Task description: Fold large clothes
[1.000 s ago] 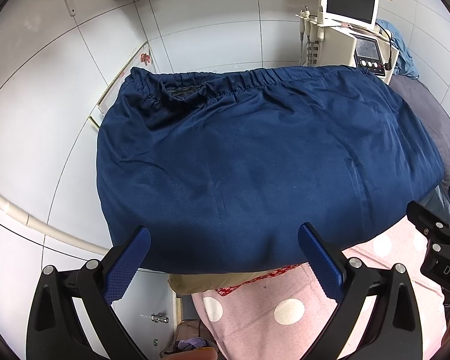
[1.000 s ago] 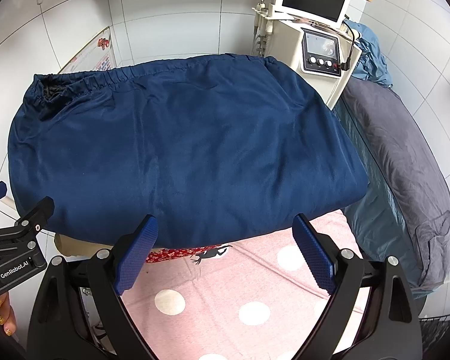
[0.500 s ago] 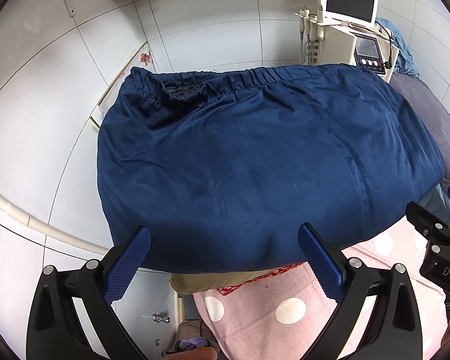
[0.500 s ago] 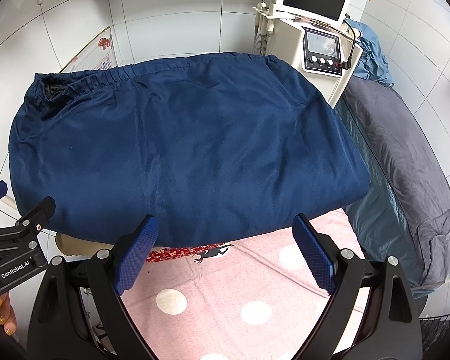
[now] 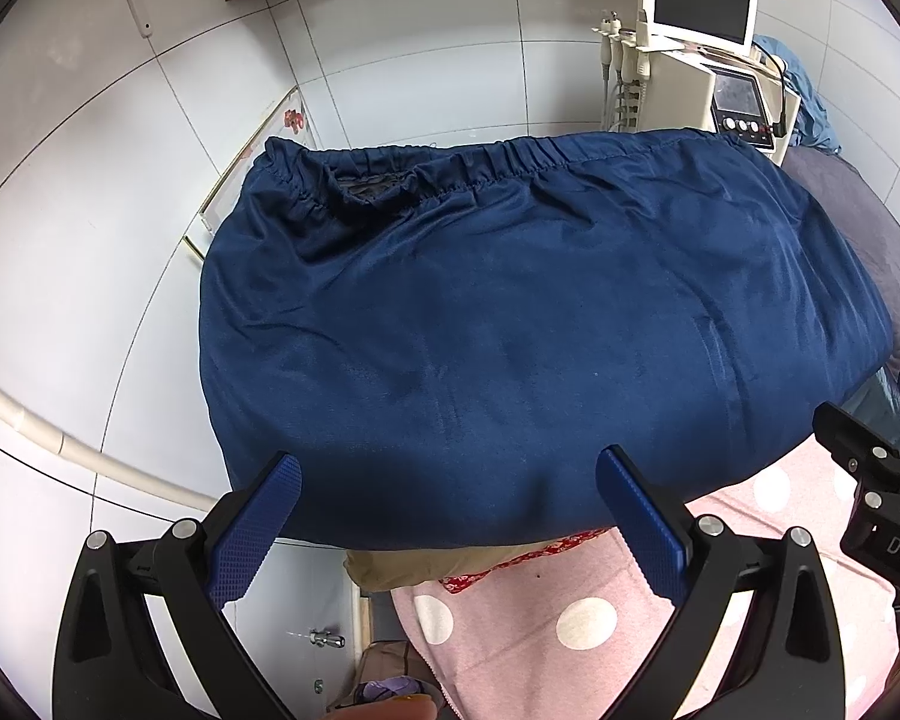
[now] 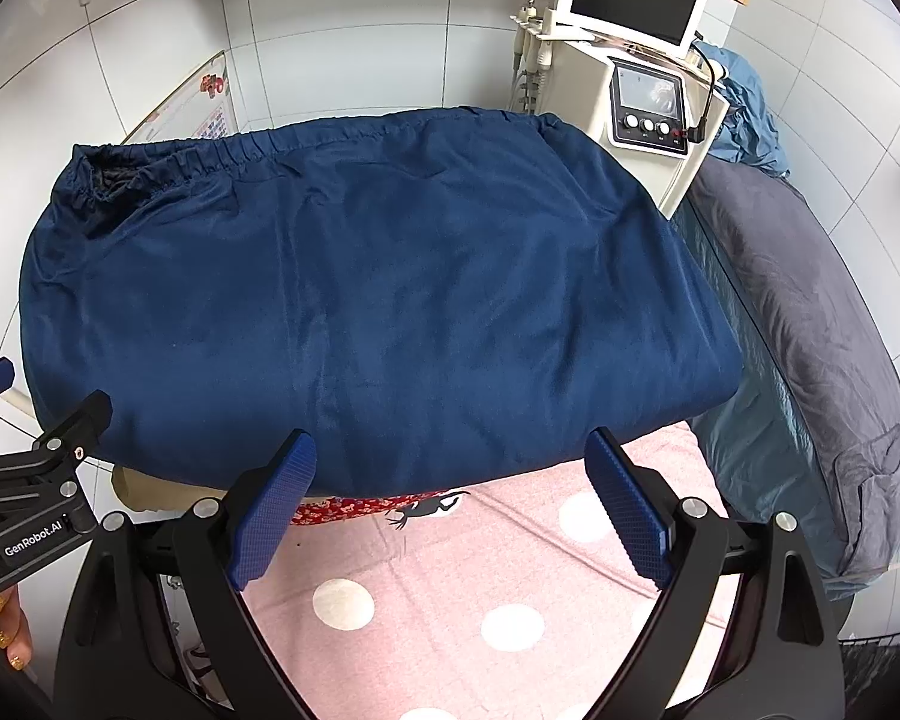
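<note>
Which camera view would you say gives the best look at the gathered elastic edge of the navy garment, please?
The left wrist view: the elastic edge of the navy garment runs across mid-frame, with its gaping opening facing the camera. The right wrist view shows the same edge farther off, its opening pushed toward the left rim.

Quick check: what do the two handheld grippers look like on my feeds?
Both match: black angular frames with silver screws and textured blue pads. Left gripper shows white "GenRobot.AI" lettering in the right view; right gripper shows "DAS" in the left view.
</note>
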`<move>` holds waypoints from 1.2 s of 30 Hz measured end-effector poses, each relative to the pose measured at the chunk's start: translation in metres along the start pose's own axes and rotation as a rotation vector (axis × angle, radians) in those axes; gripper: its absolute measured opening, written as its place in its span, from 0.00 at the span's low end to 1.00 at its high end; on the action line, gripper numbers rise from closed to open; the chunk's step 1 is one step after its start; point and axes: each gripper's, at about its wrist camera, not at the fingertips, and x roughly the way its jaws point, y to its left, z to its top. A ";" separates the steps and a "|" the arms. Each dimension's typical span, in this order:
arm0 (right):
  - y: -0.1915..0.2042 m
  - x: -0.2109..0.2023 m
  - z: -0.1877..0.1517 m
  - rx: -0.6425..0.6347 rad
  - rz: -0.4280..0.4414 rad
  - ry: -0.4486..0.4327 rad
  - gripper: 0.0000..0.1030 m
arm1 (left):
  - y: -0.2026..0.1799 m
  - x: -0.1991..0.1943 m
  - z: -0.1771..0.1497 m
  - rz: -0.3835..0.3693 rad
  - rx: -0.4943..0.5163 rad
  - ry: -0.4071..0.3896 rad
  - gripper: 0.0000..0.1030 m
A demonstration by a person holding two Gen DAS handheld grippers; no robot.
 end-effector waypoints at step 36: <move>-0.005 0.004 -0.003 0.044 -0.013 0.002 0.87 | -0.007 0.004 0.001 -0.006 0.001 -0.015 0.94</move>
